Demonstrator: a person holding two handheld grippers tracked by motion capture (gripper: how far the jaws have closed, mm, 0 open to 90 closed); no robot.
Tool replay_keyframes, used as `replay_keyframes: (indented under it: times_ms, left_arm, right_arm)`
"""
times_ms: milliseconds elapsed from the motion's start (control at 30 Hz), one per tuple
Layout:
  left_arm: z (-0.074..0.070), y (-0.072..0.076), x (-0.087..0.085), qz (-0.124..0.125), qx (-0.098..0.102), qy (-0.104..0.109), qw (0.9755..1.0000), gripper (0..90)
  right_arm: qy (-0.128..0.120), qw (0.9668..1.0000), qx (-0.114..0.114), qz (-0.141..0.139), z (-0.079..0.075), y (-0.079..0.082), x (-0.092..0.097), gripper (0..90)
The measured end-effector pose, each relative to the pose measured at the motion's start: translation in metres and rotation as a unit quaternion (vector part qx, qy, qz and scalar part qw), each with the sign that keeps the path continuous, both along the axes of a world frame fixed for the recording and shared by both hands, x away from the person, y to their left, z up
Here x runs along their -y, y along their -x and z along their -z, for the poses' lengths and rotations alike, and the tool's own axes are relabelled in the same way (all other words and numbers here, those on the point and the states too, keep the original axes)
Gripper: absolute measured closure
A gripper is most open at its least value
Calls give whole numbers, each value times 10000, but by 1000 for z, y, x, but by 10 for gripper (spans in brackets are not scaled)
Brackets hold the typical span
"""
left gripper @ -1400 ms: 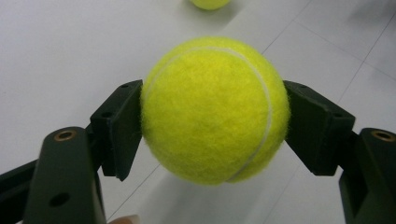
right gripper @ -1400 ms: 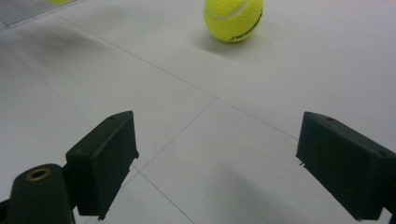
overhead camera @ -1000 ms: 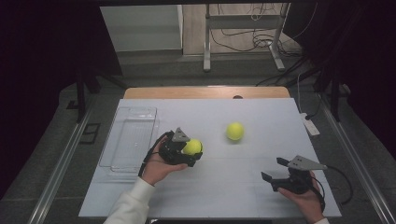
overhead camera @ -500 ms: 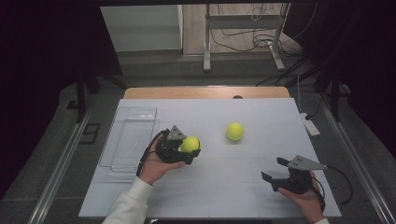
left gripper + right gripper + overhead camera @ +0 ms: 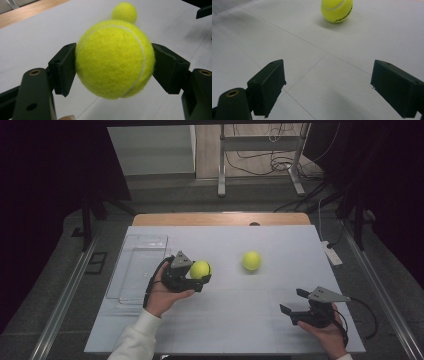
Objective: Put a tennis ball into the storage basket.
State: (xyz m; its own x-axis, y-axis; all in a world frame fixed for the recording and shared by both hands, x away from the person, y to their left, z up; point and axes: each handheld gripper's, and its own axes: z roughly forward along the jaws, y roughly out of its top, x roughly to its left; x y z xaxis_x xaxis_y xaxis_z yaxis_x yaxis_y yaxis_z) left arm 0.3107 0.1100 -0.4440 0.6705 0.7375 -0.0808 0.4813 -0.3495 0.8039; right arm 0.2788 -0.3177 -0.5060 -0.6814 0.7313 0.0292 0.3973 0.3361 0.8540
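My left gripper (image 5: 202,273) (image 5: 113,68) is shut on a yellow tennis ball (image 5: 200,268) (image 5: 112,55), held just above the white table left of centre; both black pads press its sides. A second tennis ball (image 5: 251,260) (image 5: 124,12) (image 5: 336,10) lies free on the table to the right of the held one. My right gripper (image 5: 292,301) (image 5: 334,85) rests near the front right of the table. Its jaws are open with nothing between them, and they point toward the loose ball.
A clear plastic tray (image 5: 136,270) (image 5: 227,5) lies at the left of the white table (image 5: 235,330), just beside the left hand. A white power strip (image 5: 331,254) sits off the right edge. The floor beyond holds a metal stand and cables.
The left gripper has drifted slightly left and away from the person, carrying its ball. The right gripper and the loose ball have stayed put.
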Motion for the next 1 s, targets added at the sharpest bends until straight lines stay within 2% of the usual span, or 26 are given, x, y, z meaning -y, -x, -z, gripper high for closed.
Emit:
replay_keyframes:
  times_ms: [500,1000]
  left_arm:
    - [-9,3,-10,-208,186,268,9993,270]
    - [-16,4,-23,-387,336,401,9979,270]
  right_arm:
    - [-8,10000,4,3,0,0,0,122]
    - [1,10000,17,5,0,0,0,122]
